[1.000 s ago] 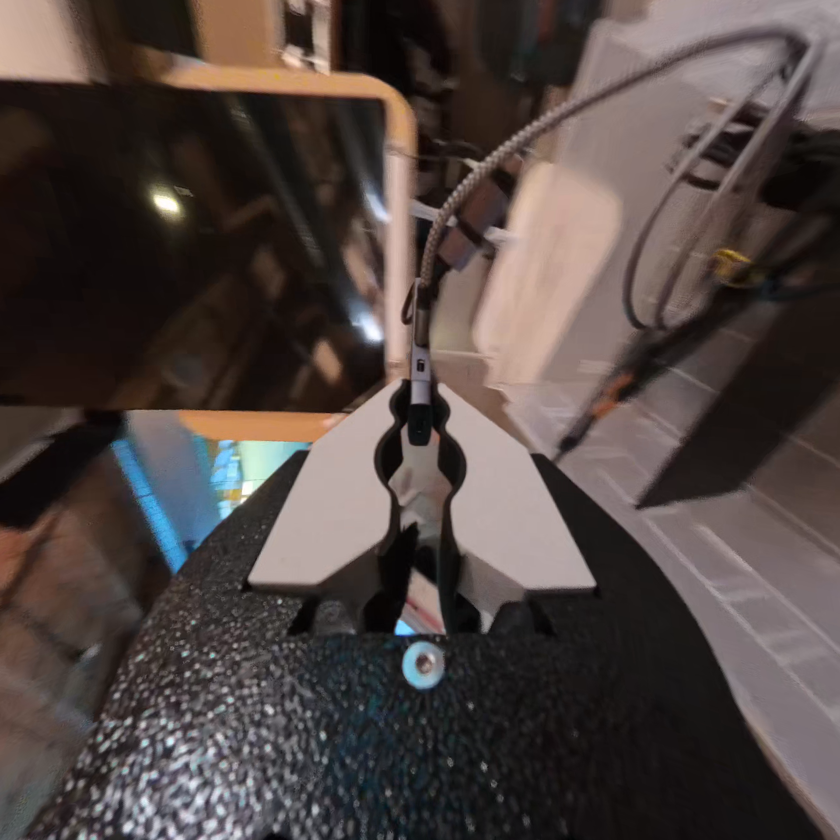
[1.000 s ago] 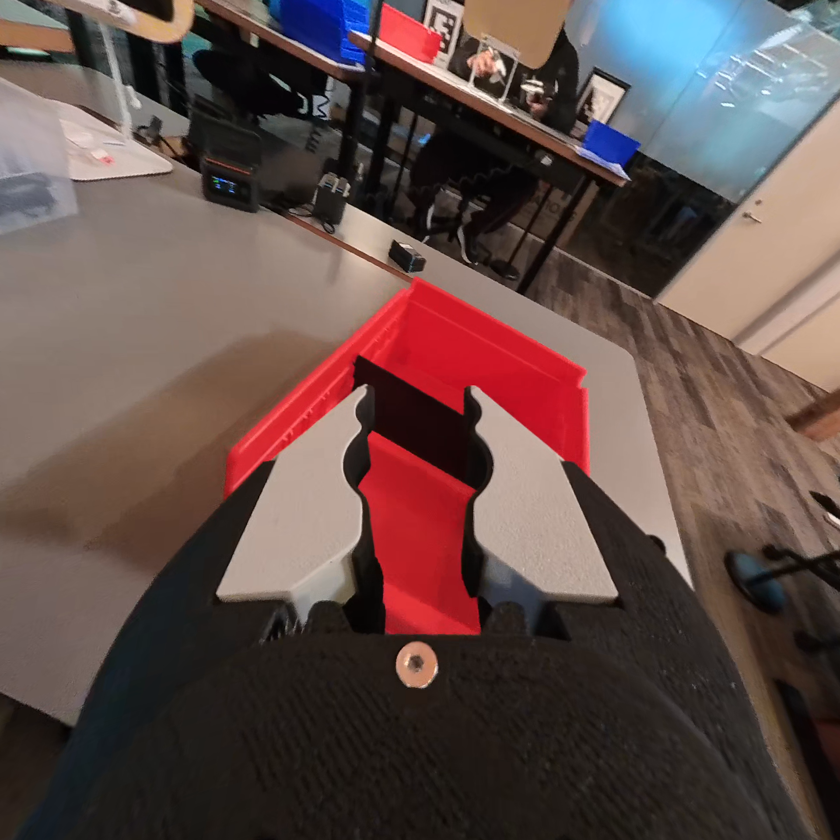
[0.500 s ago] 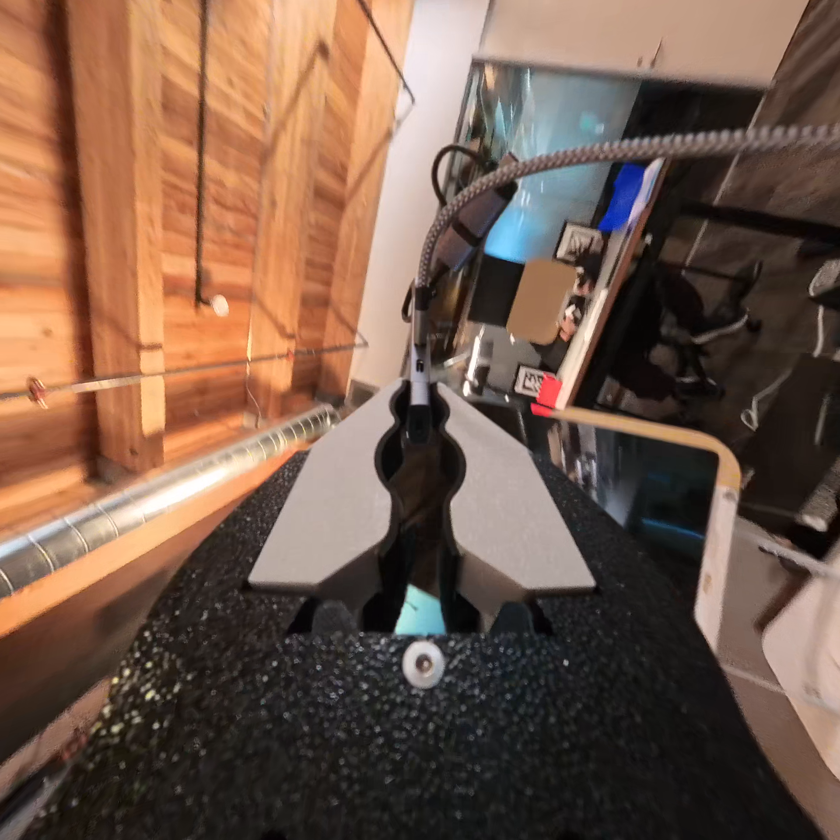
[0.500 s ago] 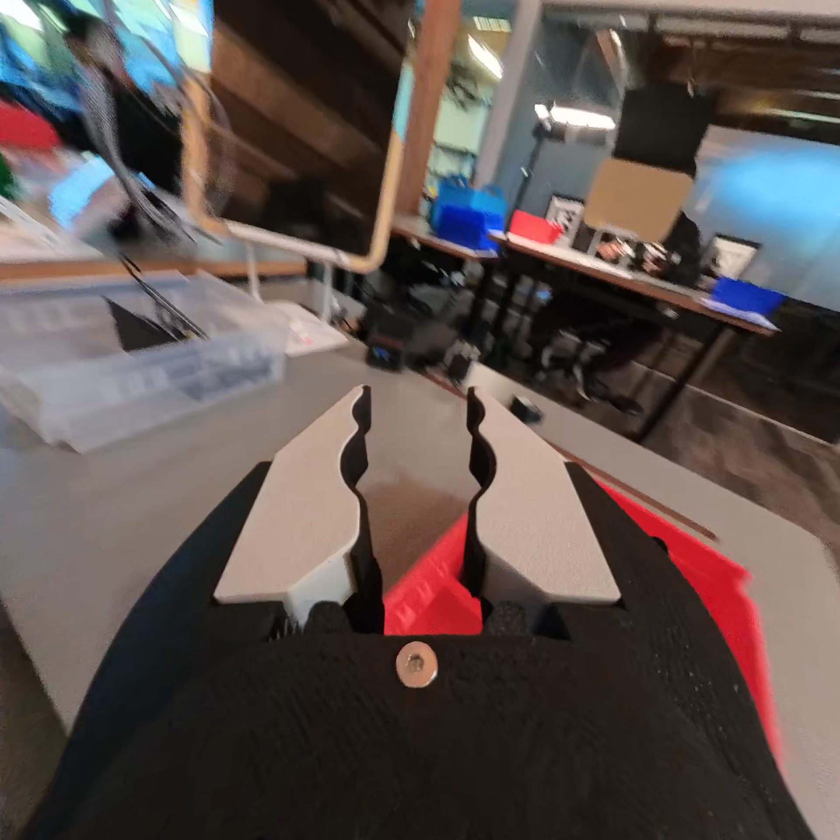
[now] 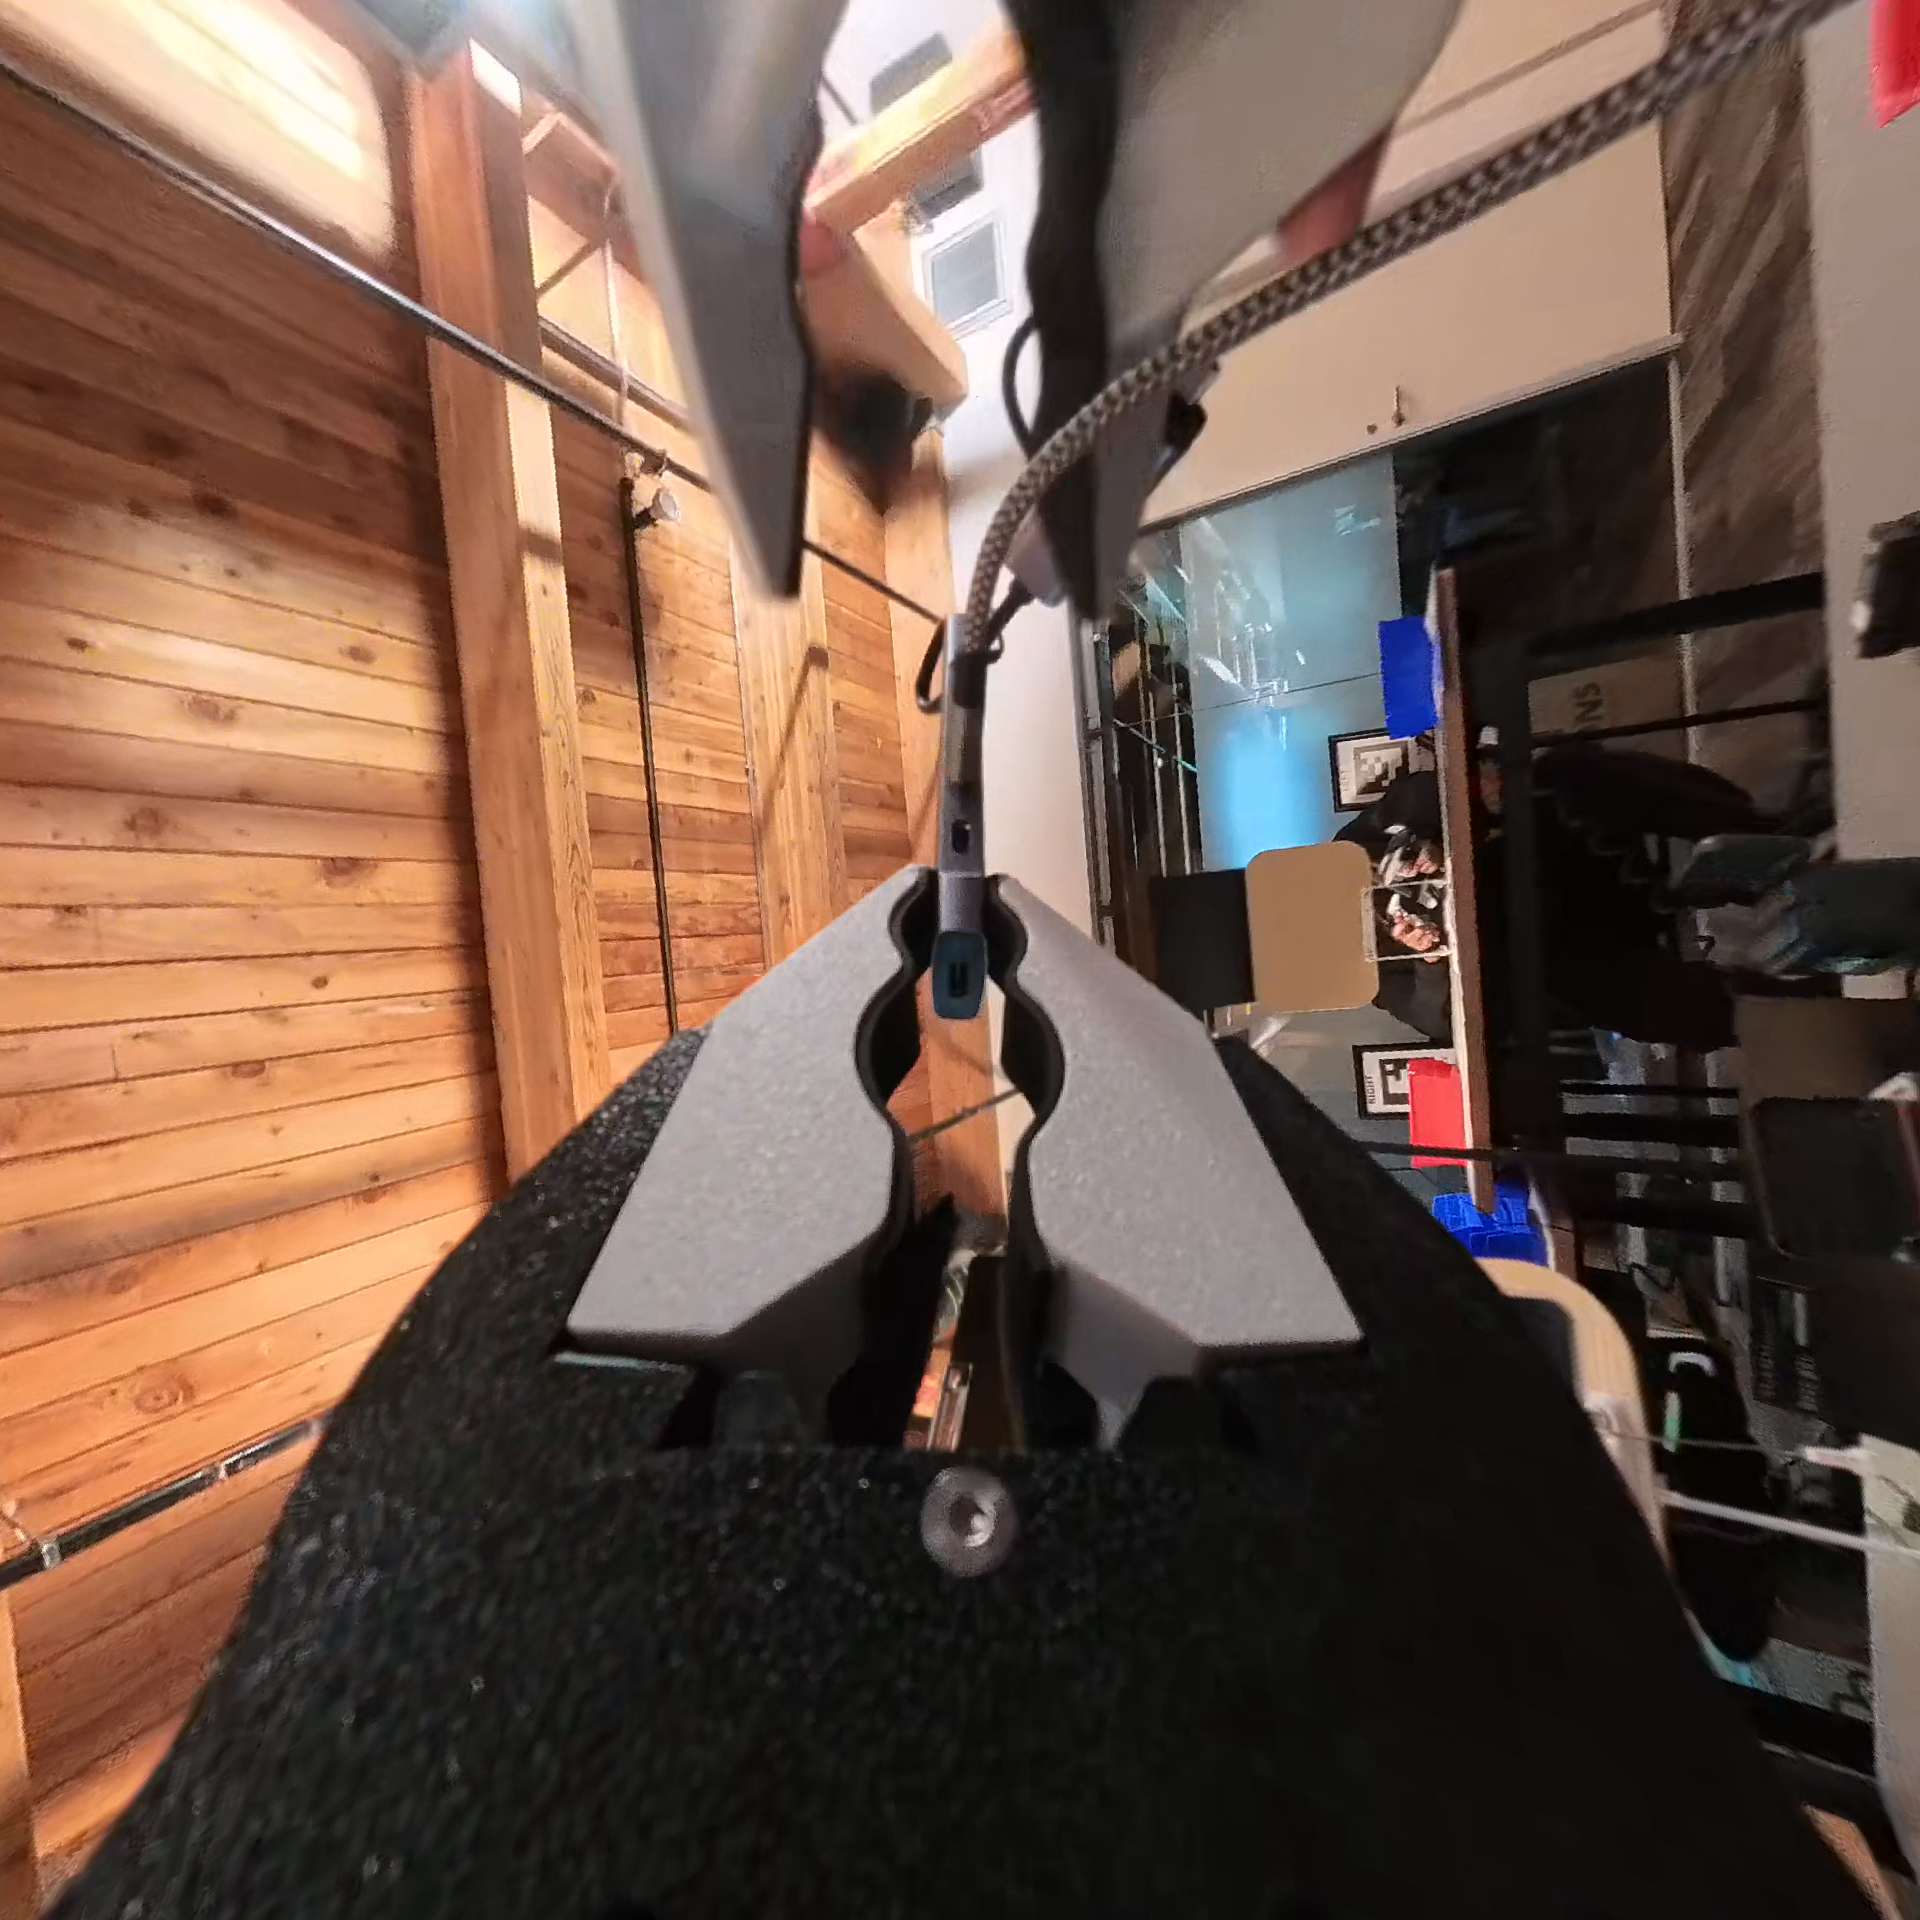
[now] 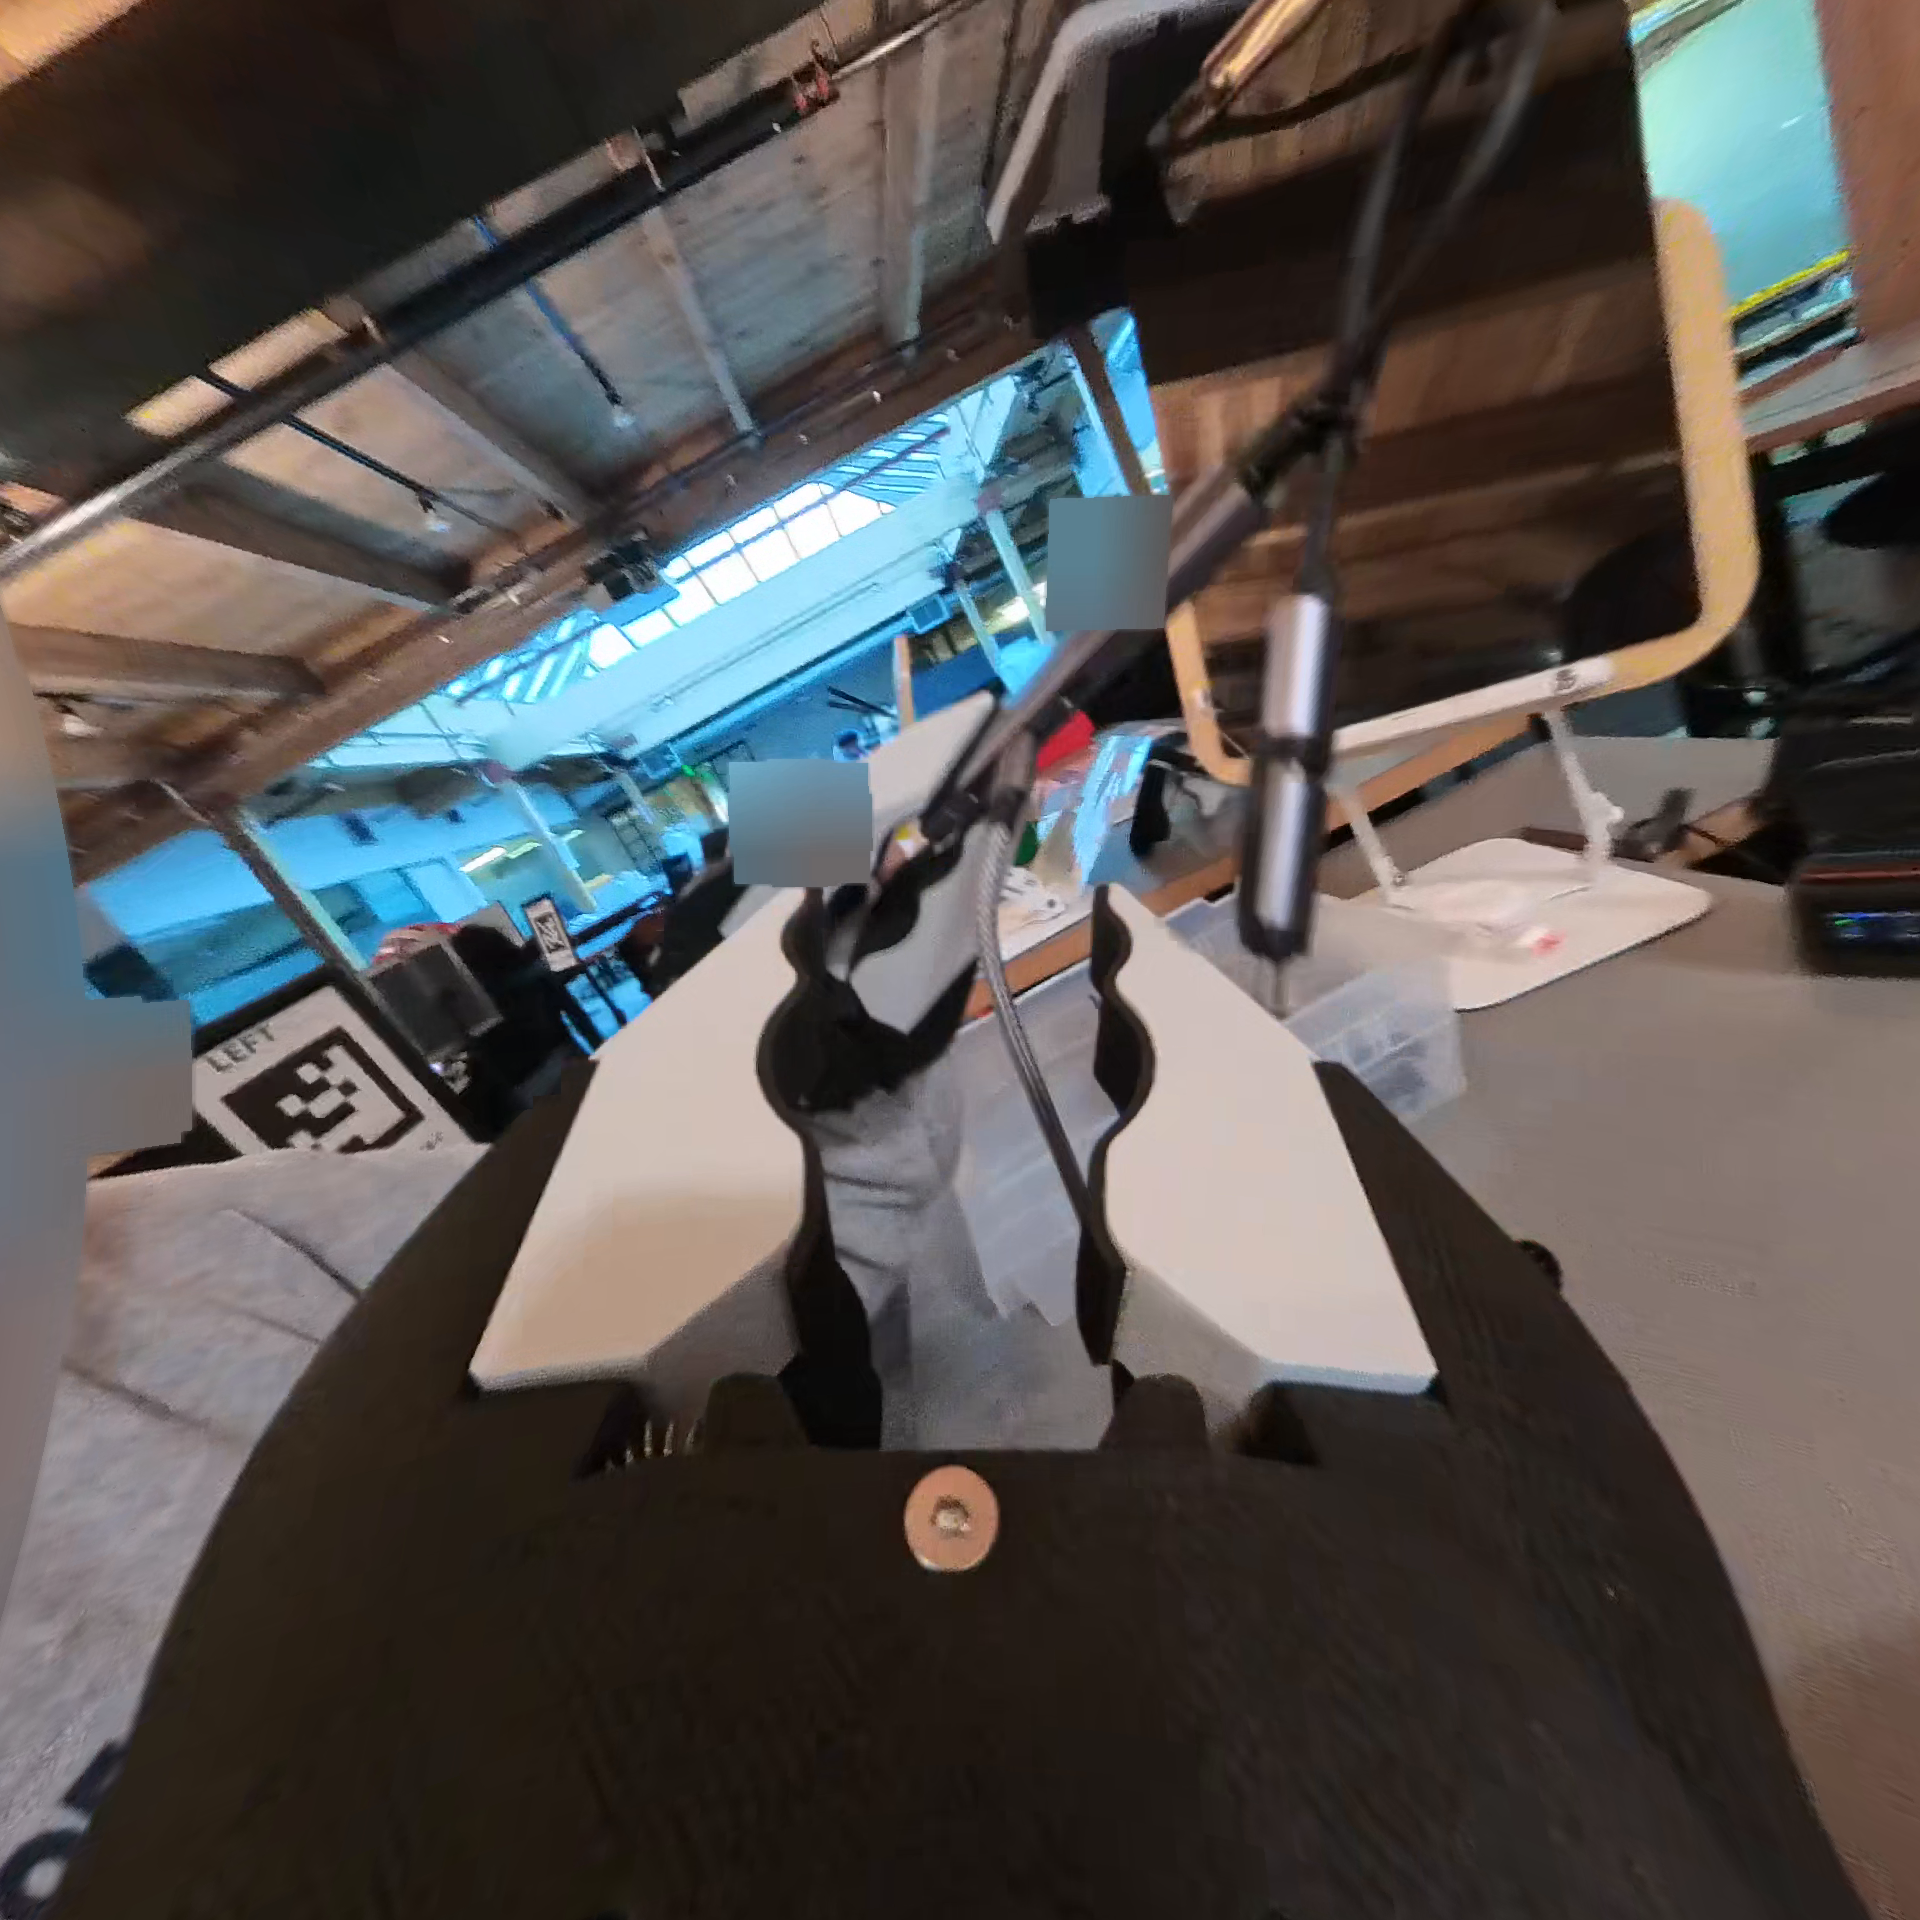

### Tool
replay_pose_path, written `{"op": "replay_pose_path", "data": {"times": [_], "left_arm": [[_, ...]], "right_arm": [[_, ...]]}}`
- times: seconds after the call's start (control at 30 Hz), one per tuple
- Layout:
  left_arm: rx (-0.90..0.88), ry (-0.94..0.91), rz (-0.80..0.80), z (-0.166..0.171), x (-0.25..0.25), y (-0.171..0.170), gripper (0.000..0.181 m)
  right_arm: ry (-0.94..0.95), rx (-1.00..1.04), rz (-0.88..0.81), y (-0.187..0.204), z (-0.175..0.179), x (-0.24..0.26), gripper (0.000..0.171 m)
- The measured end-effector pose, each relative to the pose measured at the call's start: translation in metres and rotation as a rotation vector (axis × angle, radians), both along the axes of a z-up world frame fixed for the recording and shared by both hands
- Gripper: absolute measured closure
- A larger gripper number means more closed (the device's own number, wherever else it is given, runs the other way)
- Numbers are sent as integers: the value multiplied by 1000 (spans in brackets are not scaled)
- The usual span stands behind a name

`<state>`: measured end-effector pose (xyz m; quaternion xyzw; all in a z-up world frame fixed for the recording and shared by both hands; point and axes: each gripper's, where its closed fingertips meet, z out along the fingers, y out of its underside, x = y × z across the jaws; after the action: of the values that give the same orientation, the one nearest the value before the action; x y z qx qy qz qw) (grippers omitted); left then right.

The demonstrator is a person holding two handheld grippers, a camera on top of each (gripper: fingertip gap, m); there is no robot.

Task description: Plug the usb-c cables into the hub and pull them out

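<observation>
Grey-and-black braided cable [image 5: 1226, 322], grey tongs [image 5: 961, 904] on speckled black bodies, orange-brown plank wall [image 5: 239, 831]

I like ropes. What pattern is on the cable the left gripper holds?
A woven grey-and-black braid on the cable, clearest in the left wrist view.

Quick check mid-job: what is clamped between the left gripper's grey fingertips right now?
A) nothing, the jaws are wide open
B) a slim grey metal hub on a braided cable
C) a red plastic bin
B: in the left wrist view the left gripper is closed on the slim grey metal hub, whose braided cable arcs up and away.
</observation>
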<state>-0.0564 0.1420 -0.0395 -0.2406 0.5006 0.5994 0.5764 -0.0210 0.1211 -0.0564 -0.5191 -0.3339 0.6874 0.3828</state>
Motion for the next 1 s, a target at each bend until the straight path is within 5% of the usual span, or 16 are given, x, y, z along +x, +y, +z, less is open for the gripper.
{"op": "replay_pose_path", "data": {"times": [0.23, 0.43, 0.57, 0.63, 0.77, 0.87, 1.0], "left_arm": [[-22, 1, 3, -23, 9, -5, 175], [-3, 13, 18, -30, 8, -11, 175], [-22, -5, 8, -35, 8, -13, 175], [-170, -97, -71, -48, 10, -13, 171], [-781, -533, -310, -88, 14, -25, 117], [-1182, -853, -464, -96, 21, -41, 123], [-1559, -1028, -601, -102, 32, -60, 141]], "right_arm": [[-54, -12, -88, 13, -21, -6, 146], [-42, -69, -25, 8, -26, -11, 147], [-34, -54, -5, 4, -28, -14, 165], [-78, 17, -30, 5, -37, -13, 166], [-165, 276, -64, 2, -53, -3, 166], [-273, 526, -54, -8, -70, 0, 166], [-363, 773, 35, -32, -89, -5, 167]]}}
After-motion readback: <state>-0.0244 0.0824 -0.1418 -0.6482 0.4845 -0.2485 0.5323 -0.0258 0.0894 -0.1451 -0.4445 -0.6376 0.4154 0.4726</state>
